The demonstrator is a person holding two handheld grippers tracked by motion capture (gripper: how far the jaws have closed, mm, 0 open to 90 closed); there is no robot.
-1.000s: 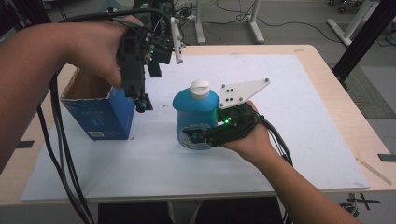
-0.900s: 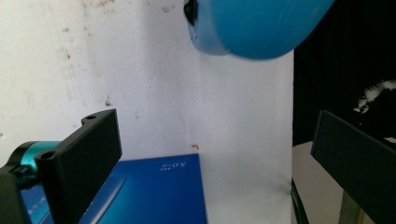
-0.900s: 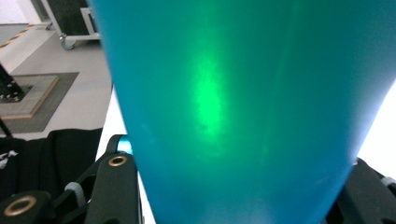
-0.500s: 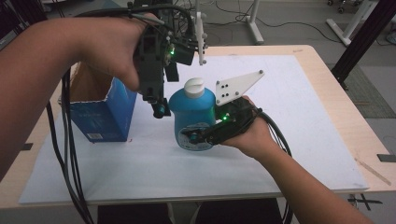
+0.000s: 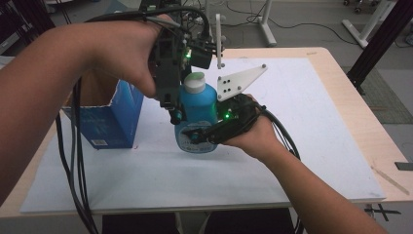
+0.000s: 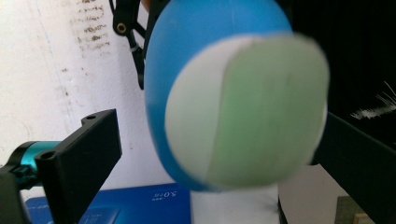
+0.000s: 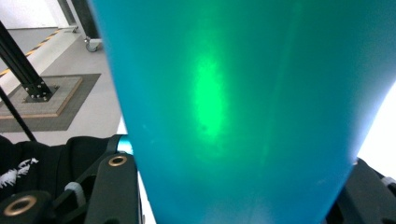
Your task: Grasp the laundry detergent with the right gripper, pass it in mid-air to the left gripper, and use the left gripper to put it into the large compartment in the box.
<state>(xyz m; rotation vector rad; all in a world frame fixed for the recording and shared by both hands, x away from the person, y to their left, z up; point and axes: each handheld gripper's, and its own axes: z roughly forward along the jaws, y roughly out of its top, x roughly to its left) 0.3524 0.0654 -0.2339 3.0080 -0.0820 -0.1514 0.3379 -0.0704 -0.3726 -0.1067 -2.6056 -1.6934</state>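
A blue bottle (image 5: 198, 114) with a pale green and white cap (image 5: 195, 82) stands tilted over the white mat, held at mid-body. My right gripper (image 5: 200, 138) comes in from the right and is shut on its body; in the right gripper view the bottle's wall (image 7: 233, 102) spans the gap between both jaws. My left gripper (image 5: 181, 113) hangs down from above beside the bottle's neck. In the left gripper view the cap (image 6: 252, 112) sits between the two wide-set jaws of the left gripper (image 6: 219, 144), clear of the left one.
An open blue cardboard box (image 5: 111, 122) stands left of the bottle on the white mat (image 5: 316, 126). Black cables (image 5: 73, 161) trail from the left hand past the table's front left. The wooden table edge (image 5: 375, 131) runs along the right.
My left gripper has swung right from over the blue box to the bottle's cap. The right gripper has kept its hold, and the bottle has shifted slightly left.
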